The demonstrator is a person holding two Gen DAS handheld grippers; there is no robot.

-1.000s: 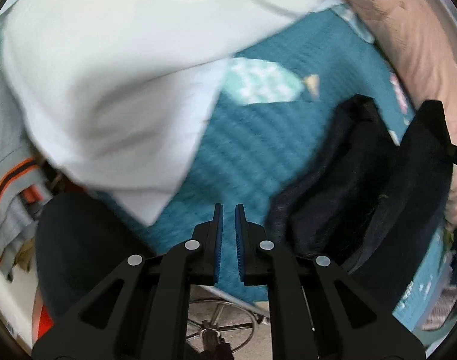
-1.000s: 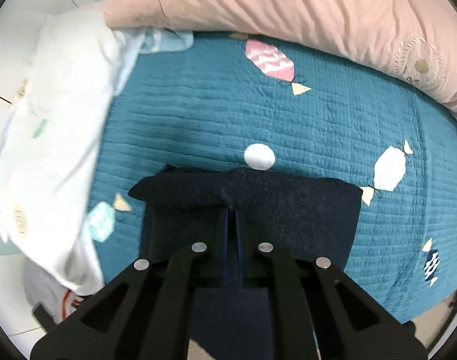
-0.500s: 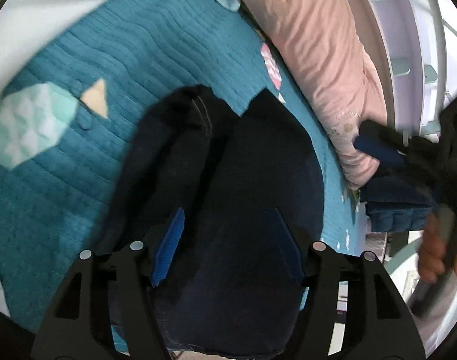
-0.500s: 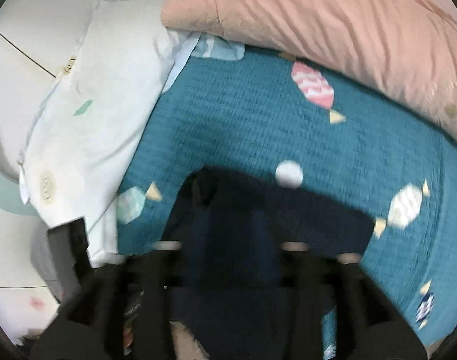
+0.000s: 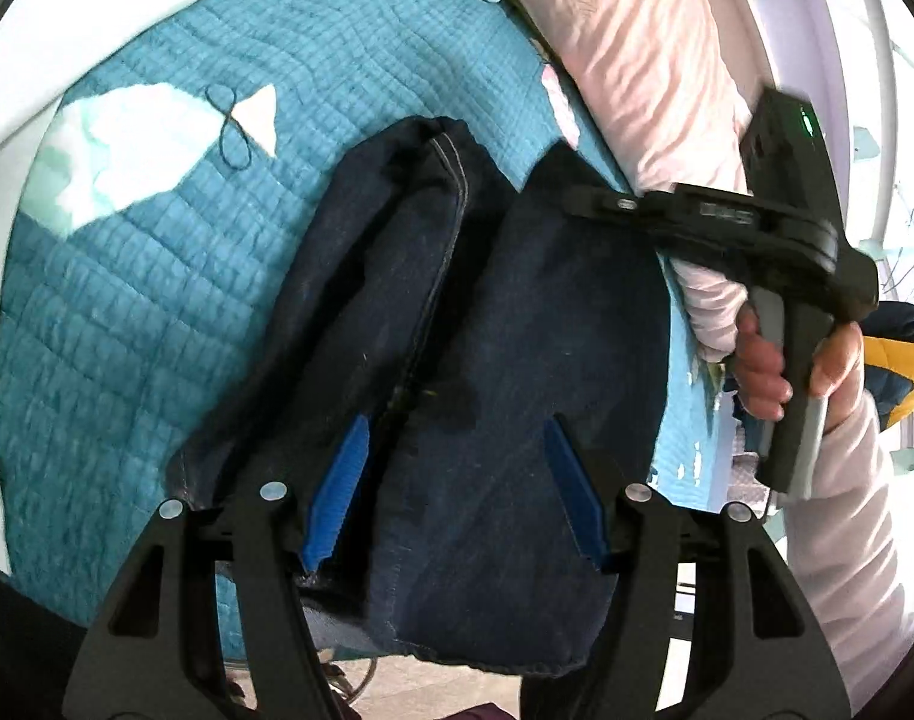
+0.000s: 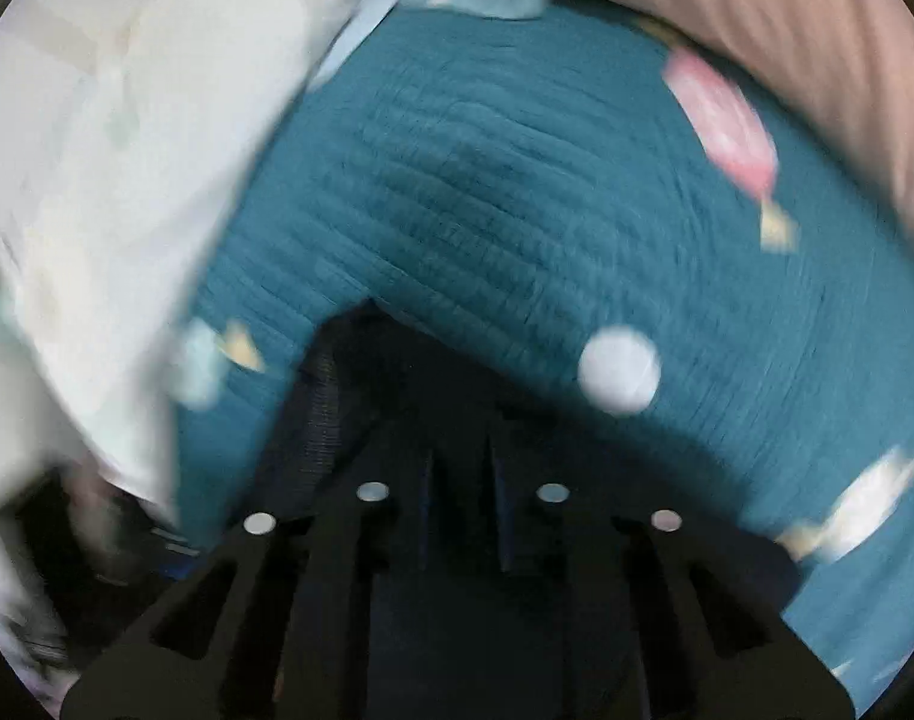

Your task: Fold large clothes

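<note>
The left gripper (image 5: 453, 489) hangs released over the folded dark jeans (image 5: 487, 324) on the teal quilt (image 5: 156, 240). The right gripper (image 6: 461, 498) has just been closing, nearly clenched on the jeans' far edge; actual grasp is unclear

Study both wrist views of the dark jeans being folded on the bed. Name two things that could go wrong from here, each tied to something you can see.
1. The left gripper stands open over the jeans, gripping nothing, so that side may slump or unfold.
2. The right gripper has just been closing, its jaws nearly shut over dark cloth; the view is blurred, so it may have pinched only one layer, or none. The jeans also overhang the quilt edge and could slide off.
</note>
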